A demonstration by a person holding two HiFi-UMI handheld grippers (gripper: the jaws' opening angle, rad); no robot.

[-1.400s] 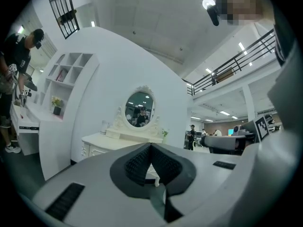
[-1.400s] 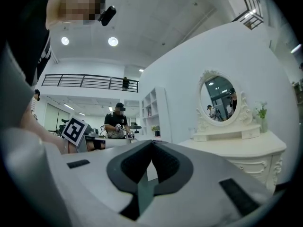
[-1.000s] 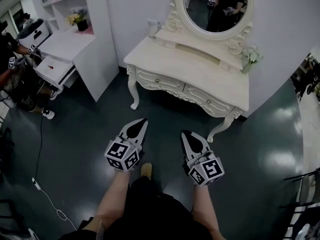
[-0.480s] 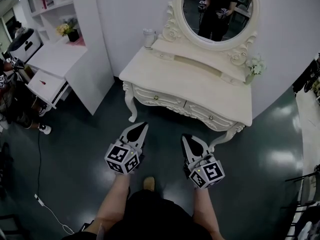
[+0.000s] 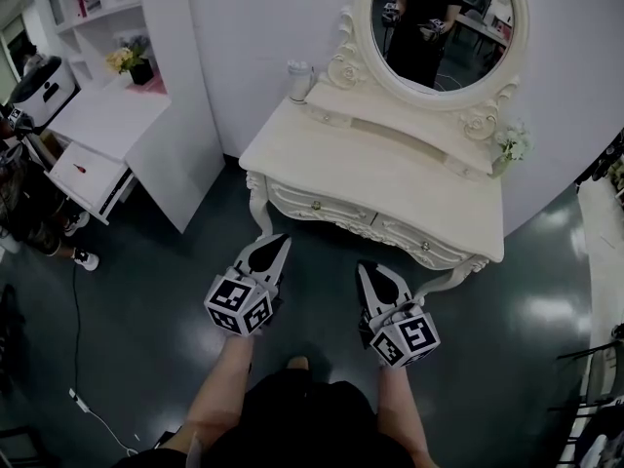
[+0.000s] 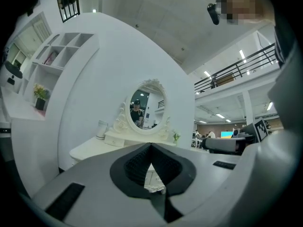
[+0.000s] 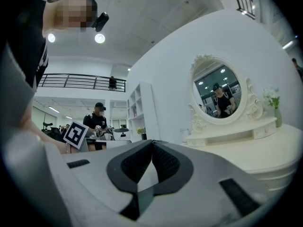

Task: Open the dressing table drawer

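The left tongs [image 5: 277,242] are clenched with nothing between them; in the left gripper view their ribbed pads meet at the tips. The right tongs [image 5: 365,267] are likewise clenched and empty. Both point level and forward, side by side, at the dressing table [image 5: 390,178], and neither touches it. From the head view the left tongs sit near its front left leg [image 5: 259,224], and the right tongs are below the right drawer [image 5: 421,243].

The step in hand looks like the approach: no drawer has been touched, and both look fully closed. The next move likely calls for one pair of tongs to release, line up with a drawer knob [image 5: 315,205] and close on it, then pull straight back towards the person. The knob is small, so the aim must be fine.

The dressing table stands against a white wall on a dark glossy floor [image 5: 136,300]. It is cream, with carved trim and curved legs. Two shallow drawers sit side by side under its surface, the left drawer [image 5: 304,203] nearer the left tongs. An oval mirror [image 5: 444,27] rises behind, with a small flower vase [image 5: 509,146] at the right and a pale cup [image 5: 299,76] at the left.
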